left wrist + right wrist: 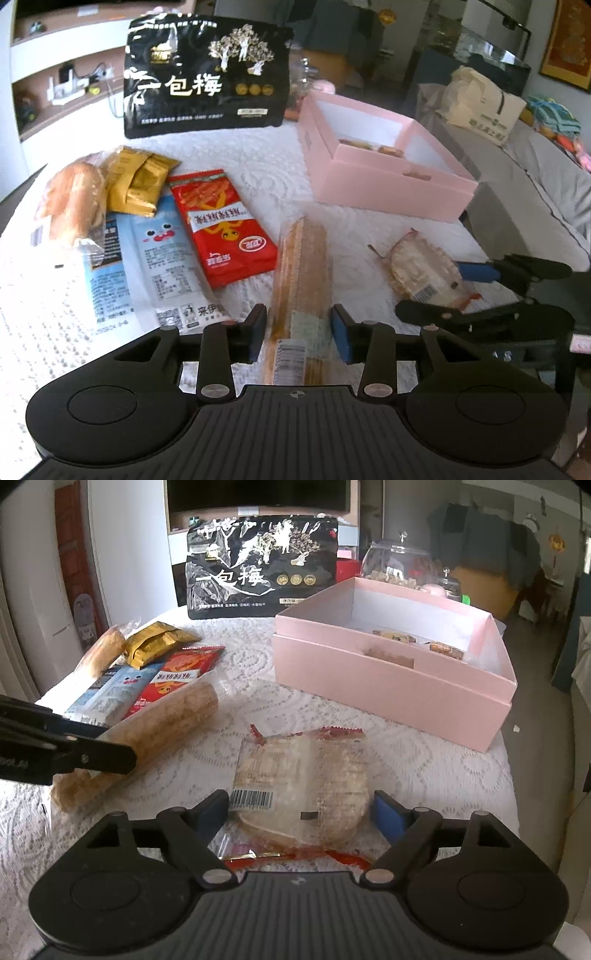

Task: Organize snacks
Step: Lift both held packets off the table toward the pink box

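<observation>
Right wrist view: round cracker pack point(301, 786), clear wrapper, red-edged seams.

Tablecloth point(332, 716) white w/ lace scallop pattern. Box point(388, 686) pale pink outside, white inside. Big bag point(207, 74) at back black, w/ white & gold tree print, white characters, 3 gold medals. Small packets point(140, 177) gold. Flat pack point(221, 225) red, orange pic, white band. Pack beside it point(155, 251) light blue & white, cartoon face w/ black eyes, pink cheeks. Bun point(74, 199) golden-brown in clear wrap. Long biscuit sleeve point(301, 258) tan, clear wrap. Round cake point(306, 775) pale beige, clear wrap w/ red edges, b&w barcode. Grippers black, blue pads point(386, 812).
</observation>
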`<state>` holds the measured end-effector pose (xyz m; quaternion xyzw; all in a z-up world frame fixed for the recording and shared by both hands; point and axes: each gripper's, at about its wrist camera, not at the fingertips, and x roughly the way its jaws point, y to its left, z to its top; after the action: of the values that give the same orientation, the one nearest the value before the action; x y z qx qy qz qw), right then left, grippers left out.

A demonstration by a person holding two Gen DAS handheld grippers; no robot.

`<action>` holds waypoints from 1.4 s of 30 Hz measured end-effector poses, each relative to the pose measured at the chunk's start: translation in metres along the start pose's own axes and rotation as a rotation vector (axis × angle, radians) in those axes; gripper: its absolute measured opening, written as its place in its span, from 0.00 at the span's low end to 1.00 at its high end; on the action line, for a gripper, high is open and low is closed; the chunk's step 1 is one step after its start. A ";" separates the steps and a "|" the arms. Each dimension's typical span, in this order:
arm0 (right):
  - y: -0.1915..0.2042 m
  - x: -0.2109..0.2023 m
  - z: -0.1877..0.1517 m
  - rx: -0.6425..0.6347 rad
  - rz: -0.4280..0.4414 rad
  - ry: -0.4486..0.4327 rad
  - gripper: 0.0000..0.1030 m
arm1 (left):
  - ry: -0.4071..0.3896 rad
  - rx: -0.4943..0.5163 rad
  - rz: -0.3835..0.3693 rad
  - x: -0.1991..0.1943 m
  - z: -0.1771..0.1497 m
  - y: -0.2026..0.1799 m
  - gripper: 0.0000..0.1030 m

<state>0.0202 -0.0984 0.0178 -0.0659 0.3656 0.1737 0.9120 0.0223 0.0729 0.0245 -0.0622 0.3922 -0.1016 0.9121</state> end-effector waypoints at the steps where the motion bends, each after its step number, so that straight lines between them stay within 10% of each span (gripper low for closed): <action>1: 0.000 0.000 0.000 -0.001 0.000 0.000 0.82 | 0.000 0.002 0.001 0.003 0.001 -0.002 0.42; 16: 0.003 0.004 -0.001 -0.034 0.050 0.024 0.97 | 0.010 -0.001 -0.021 0.009 -0.001 -0.015 0.37; 42: -0.009 -0.030 0.003 0.021 -0.015 -0.048 0.92 | -0.011 -0.018 0.048 -0.006 -0.025 -0.031 0.41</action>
<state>0.0050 -0.1140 0.0410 -0.0547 0.3448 0.1647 0.9225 -0.0044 0.0431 0.0176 -0.0618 0.3895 -0.0757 0.9158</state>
